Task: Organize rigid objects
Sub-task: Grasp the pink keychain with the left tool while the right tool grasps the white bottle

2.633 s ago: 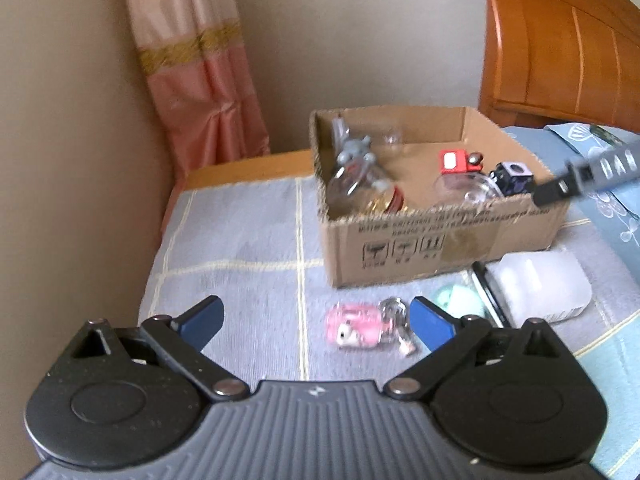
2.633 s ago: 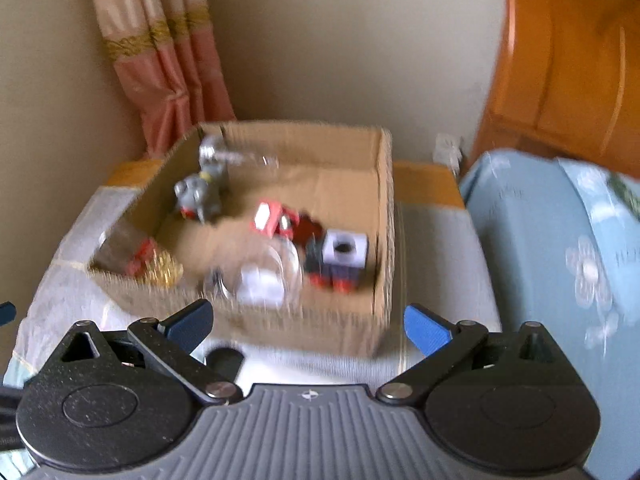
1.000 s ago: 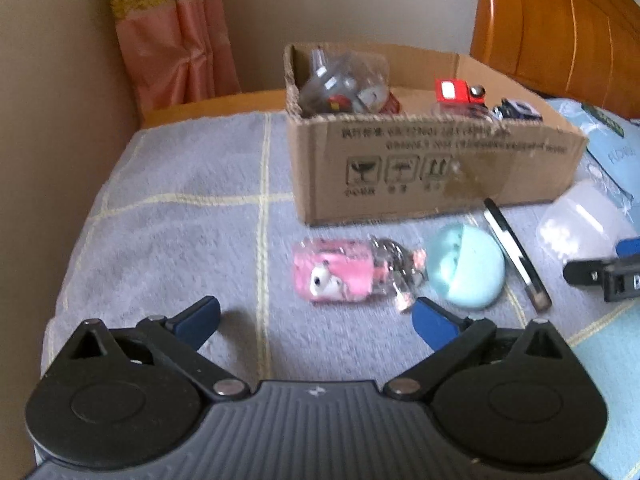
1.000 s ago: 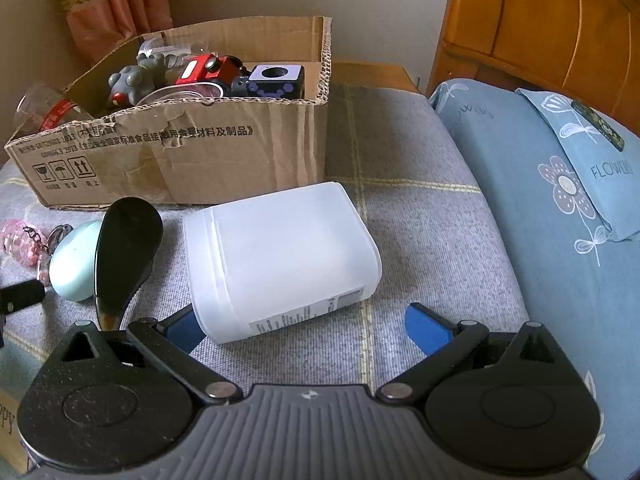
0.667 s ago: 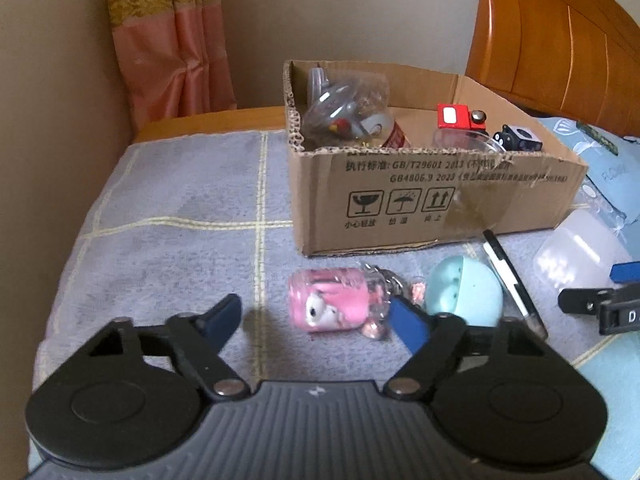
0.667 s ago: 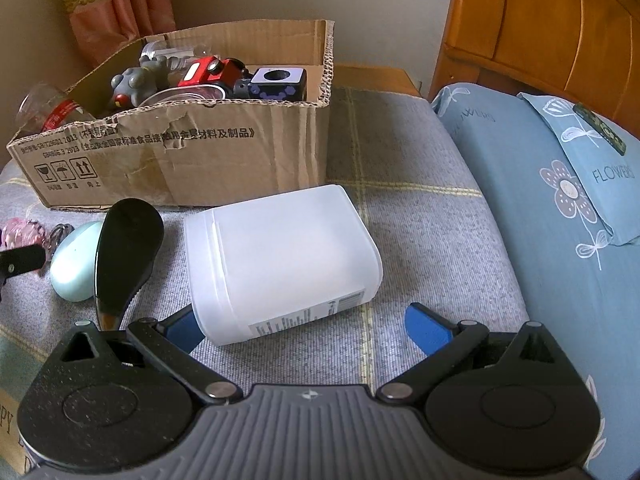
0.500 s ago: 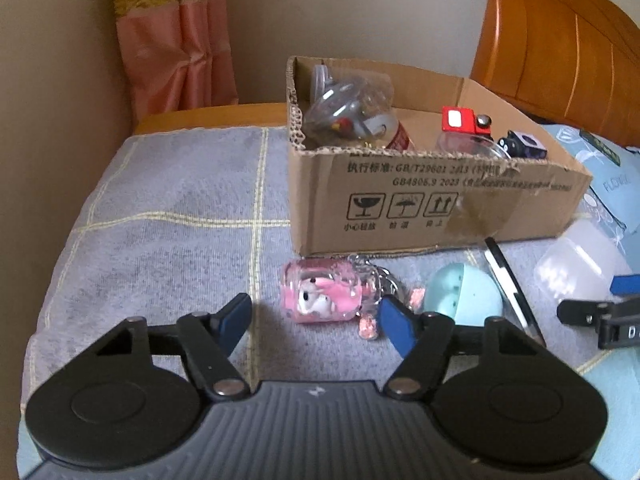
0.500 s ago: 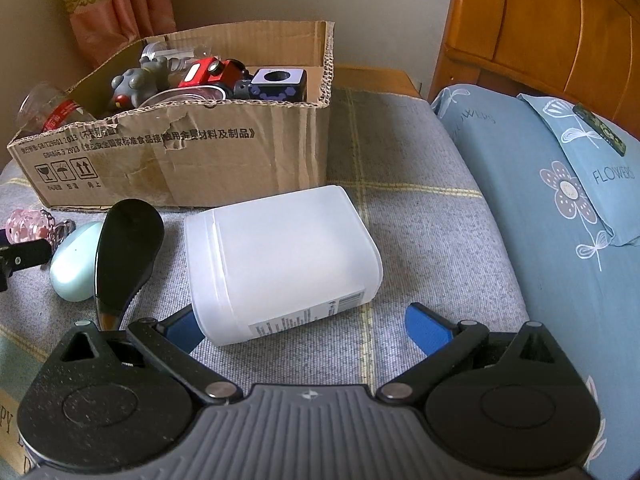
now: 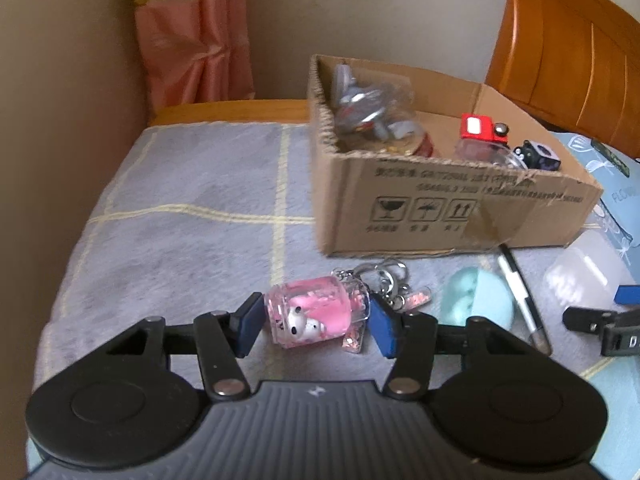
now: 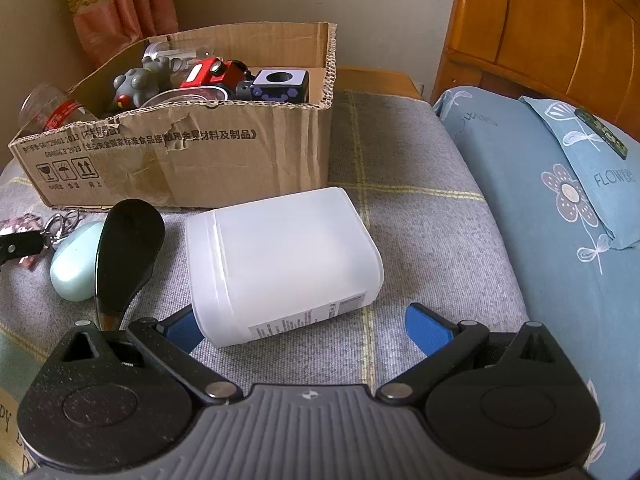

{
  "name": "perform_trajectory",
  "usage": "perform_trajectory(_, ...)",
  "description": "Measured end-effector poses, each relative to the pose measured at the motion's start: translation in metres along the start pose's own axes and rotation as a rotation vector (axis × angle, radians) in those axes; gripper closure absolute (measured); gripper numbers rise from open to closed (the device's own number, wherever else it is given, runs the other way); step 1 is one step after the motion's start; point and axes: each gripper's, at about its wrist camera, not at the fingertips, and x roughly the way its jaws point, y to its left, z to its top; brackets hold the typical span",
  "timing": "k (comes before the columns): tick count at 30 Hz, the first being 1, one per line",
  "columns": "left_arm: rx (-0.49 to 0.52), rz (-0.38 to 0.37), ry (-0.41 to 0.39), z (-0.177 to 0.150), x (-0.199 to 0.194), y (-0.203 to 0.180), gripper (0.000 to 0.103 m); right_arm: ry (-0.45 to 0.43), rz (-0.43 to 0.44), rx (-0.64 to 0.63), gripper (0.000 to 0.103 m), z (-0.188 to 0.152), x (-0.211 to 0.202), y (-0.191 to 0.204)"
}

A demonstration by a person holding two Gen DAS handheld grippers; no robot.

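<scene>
My left gripper (image 9: 314,326) is shut on a pink clear keychain bottle with a toy dog inside (image 9: 318,316), its key rings trailing right on the grey blanket. A cardboard box (image 9: 452,208) with toys and clear cups stands beyond it; it also shows in the right wrist view (image 10: 188,152). My right gripper (image 10: 304,328) is open, its fingers on either side of the near end of a white translucent plastic container (image 10: 280,260) that lies on its side.
A pale green egg-shaped case (image 10: 76,260) and a black spoon (image 10: 124,248) lie left of the container. Blue floral pillows (image 10: 560,208) and a wooden headboard (image 10: 540,32) are on the right. A wall and pink curtain (image 9: 192,40) are behind the box.
My left gripper moved forward over the pink keychain bottle and closed on it. My right gripper stayed open around the white container.
</scene>
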Motion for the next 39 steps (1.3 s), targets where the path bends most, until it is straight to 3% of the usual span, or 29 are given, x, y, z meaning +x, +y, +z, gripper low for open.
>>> perform_trajectory(17, -0.062, 0.089, 0.0, 0.0, 0.004, -0.007, 0.045, -0.027, 0.097, -0.123, 0.001, 0.009, 0.007, 0.001)
perform_trajectory(23, -0.071, 0.094, 0.007, 0.0, 0.002, -0.008, 0.045, -0.027, 0.121, -0.156, 0.015, 0.012, 0.003, 0.004)
perform_trajectory(33, -0.069, 0.092, 0.017, 0.002, 0.0, -0.008, 0.05, -0.015, 0.132, -0.174, 0.016, 0.013, -0.003, 0.003)
perform_trajectory(39, -0.002, 0.071, 0.049, 0.003, -0.005, -0.008, 0.051, -0.003, 0.149, -0.232, 0.017, 0.014, -0.012, 0.006)
